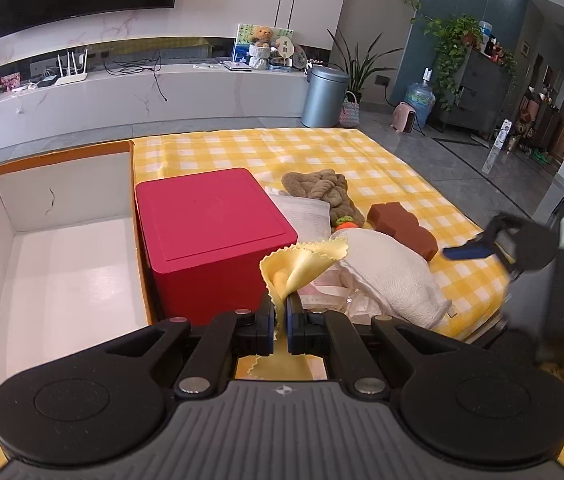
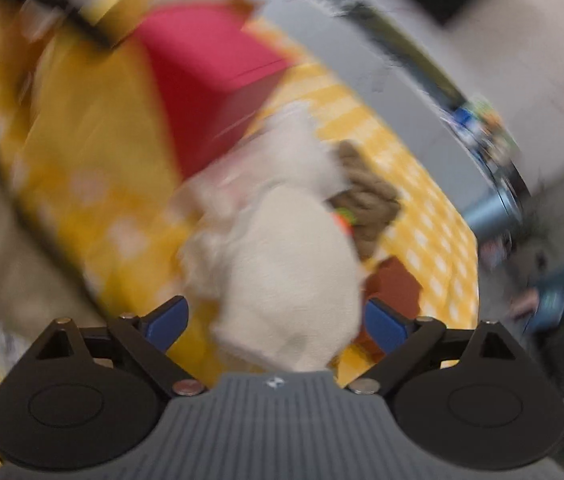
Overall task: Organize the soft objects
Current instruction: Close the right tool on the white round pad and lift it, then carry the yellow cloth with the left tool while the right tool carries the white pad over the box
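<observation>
Left gripper [image 1: 279, 320]: clamped on yellow pinked-edge cloth [image 1: 302, 268], held beside the red box [image 1: 213, 232]. Right gripper [image 2: 275, 326]: jaws wide apart over the white towel [image 2: 290, 272], touching nothing. Risk: a fast descent could snag the brown sponge [image 2: 396, 286] alongside. Right wrist view badly smeared; items under towel indistinct.

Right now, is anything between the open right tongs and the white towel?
Nothing visible. The right tongs stand open with the white towel directly ahead between the blue fingers. The brown sponge lies beside it, not in the path. The view is blurred.
</observation>
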`<move>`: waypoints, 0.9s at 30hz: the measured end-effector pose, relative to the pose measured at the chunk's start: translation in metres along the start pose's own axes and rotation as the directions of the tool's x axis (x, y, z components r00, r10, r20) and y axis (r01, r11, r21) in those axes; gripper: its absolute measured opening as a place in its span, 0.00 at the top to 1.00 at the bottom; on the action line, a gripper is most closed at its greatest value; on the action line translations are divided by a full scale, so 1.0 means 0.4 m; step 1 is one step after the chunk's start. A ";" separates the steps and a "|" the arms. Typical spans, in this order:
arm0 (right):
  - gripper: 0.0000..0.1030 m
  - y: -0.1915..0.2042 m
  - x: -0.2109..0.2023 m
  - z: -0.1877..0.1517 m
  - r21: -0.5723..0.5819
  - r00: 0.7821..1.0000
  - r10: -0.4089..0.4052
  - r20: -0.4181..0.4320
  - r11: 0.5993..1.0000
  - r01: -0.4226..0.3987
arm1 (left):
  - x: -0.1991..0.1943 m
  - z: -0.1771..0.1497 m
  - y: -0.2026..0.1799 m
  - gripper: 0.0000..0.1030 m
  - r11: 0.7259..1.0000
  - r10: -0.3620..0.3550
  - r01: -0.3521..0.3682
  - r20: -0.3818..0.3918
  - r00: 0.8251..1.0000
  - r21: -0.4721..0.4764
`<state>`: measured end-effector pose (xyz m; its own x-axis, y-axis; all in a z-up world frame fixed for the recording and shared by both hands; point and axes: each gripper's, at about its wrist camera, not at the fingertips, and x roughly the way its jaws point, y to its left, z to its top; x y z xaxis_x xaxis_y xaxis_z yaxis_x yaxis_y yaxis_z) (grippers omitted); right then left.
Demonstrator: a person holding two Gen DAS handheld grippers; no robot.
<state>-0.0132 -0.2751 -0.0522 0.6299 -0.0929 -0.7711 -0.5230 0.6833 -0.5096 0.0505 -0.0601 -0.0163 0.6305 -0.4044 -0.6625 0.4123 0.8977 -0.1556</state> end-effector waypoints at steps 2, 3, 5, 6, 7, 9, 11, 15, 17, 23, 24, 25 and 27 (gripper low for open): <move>0.10 0.023 0.023 0.007 -0.096 1.000 -0.025 -0.016 0.995 0.024 | -0.004 -0.004 -0.007 0.94 1.000 0.001 -0.001 0.000 1.000 0.014; 0.10 0.020 0.034 0.011 -0.103 0.999 -0.041 -0.019 0.994 0.038 | -0.004 -0.006 -0.011 0.94 1.000 0.004 -0.004 0.000 1.000 0.023; 0.14 -0.001 0.055 0.022 -0.064 0.999 -0.037 -0.031 0.997 0.035 | -0.005 -0.007 -0.013 0.94 0.999 0.009 -0.009 -0.003 1.000 0.033; 0.28 -0.011 0.065 0.023 -0.043 0.999 -0.021 -0.033 0.999 0.020 | -0.003 -0.007 -0.014 0.94 0.999 0.010 -0.010 -0.007 1.000 0.036; 0.42 -0.016 0.074 0.022 -0.032 1.000 -0.007 -0.030 0.999 0.006 | -0.002 -0.006 -0.014 0.94 0.999 0.010 -0.009 -0.012 1.000 0.039; 0.56 -0.018 0.079 0.015 -0.021 1.000 0.021 -0.024 1.000 -0.021 | 0.000 -0.006 -0.018 0.94 0.999 0.005 -0.004 -0.015 1.000 0.049; 0.66 -0.019 0.072 0.007 -0.007 1.000 0.024 -0.010 1.000 -0.025 | 0.002 -0.007 -0.021 0.94 0.998 -0.003 0.004 -0.018 1.000 0.059; 0.87 -0.049 0.048 -0.007 0.109 1.000 0.003 0.003 0.994 -0.003 | 0.006 -0.008 -0.025 0.95 0.998 -0.002 0.004 -0.023 1.000 0.059; 0.89 -0.071 0.034 -0.015 0.176 1.000 -0.005 0.019 0.984 0.002 | 0.005 -0.009 -0.025 0.95 0.998 0.000 0.001 -0.023 1.000 0.061; 0.89 -0.176 -0.045 -0.072 0.477 0.977 0.038 0.208 0.869 -0.135 | -0.019 -0.001 -0.017 0.94 0.999 0.005 -0.005 -0.003 1.000 0.032; 0.89 -0.193 -0.055 -0.081 0.515 0.969 0.051 0.244 0.840 -0.174 | -0.027 0.000 -0.016 0.94 1.000 0.000 0.000 0.005 1.000 0.027; 0.89 -0.210 -0.063 -0.092 0.550 0.960 0.062 0.273 0.809 -0.208 | -0.035 0.003 -0.014 0.94 1.000 -0.006 0.006 0.014 1.000 0.023; 0.90 -0.236 -0.074 -0.104 0.610 0.946 0.049 0.321 0.753 -0.246 | -0.050 0.009 -0.011 0.94 1.000 -0.012 0.012 0.032 0.999 0.013</move>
<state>-0.0064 -0.3670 0.0029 0.7548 0.1780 -0.6314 -0.1983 0.9794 0.0391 0.0385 -0.0568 0.0004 0.6458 -0.4209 -0.6370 0.4284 0.8904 -0.1539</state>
